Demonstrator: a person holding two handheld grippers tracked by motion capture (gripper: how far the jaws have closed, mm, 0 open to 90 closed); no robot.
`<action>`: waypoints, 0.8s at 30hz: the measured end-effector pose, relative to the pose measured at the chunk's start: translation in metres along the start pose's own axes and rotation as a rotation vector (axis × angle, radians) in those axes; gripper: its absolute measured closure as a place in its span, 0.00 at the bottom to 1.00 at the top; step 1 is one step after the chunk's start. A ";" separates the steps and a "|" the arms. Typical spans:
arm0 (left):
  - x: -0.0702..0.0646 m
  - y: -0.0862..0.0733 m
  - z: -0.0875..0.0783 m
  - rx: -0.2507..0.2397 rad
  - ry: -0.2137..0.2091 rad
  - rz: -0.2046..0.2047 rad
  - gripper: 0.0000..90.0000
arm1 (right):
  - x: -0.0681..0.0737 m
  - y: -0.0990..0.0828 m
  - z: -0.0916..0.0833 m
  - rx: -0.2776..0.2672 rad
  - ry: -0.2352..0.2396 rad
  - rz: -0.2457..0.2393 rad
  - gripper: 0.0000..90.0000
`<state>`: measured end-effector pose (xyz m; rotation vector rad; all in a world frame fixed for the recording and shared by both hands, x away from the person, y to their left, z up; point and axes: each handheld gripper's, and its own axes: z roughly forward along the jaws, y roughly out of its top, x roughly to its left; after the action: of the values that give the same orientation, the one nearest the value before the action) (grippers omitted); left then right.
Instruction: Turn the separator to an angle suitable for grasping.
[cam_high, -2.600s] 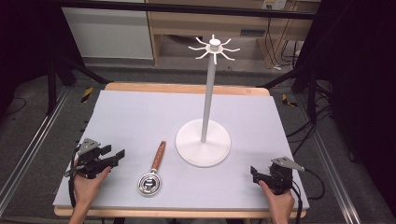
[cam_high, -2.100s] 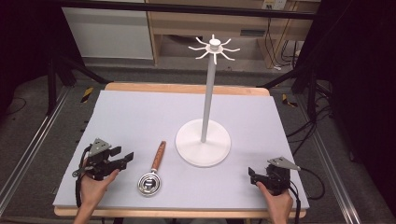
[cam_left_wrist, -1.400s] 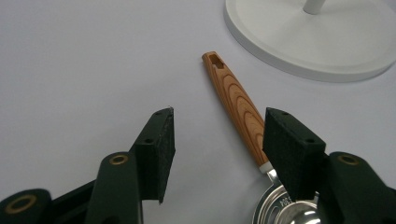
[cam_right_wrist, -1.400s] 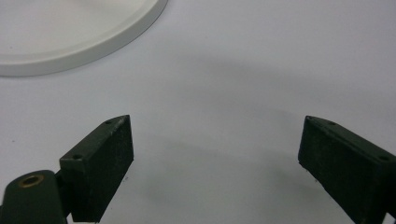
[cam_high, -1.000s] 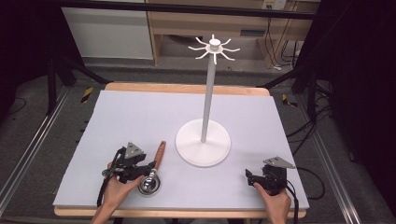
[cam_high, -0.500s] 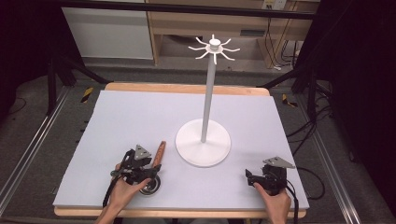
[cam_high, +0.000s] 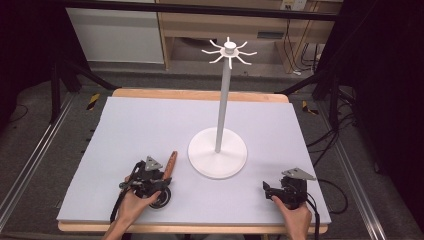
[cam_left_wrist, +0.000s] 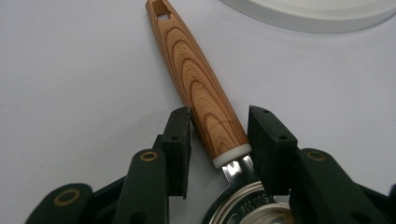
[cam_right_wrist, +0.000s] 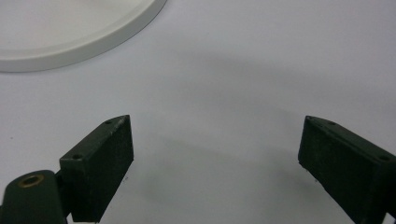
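The left tongs (cam_left_wrist: 218, 140) have just been closing around the strainer (cam_left_wrist: 205, 98) handle's lower end, not yet clamped. Lifting it off the bench (cam_high: 150, 125) remains; the right tongs (cam_right_wrist: 215, 154) rest wide apart.

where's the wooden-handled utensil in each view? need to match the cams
High view: wooden-handled utensil lies lower left of centre, handle tip poking out past the left hand-held gripper.
Left gripper view: handle runs from top centre down between the jaws, which have just been closing; metal end at the bottom edge.
Right gripper view: not in it.
Shared landmark: white round base of the stand.
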<state>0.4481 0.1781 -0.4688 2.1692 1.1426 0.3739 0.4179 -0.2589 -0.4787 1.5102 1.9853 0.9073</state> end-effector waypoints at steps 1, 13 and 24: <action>0.001 0.000 0.000 0.002 -0.003 -0.002 0.67 | 0.000 0.000 0.000 0.000 0.000 0.000 0.12; 0.008 -0.001 -0.006 0.010 0.009 -0.007 0.72 | -0.001 0.000 0.000 0.001 0.001 -0.008 0.12; 0.011 -0.003 -0.011 0.038 0.020 0.033 0.75 | -0.001 0.000 0.000 0.007 0.005 -0.002 0.12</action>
<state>0.4467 0.1923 -0.4633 2.2236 1.1348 0.3919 0.4179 -0.2597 -0.4787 1.5104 1.9953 0.9052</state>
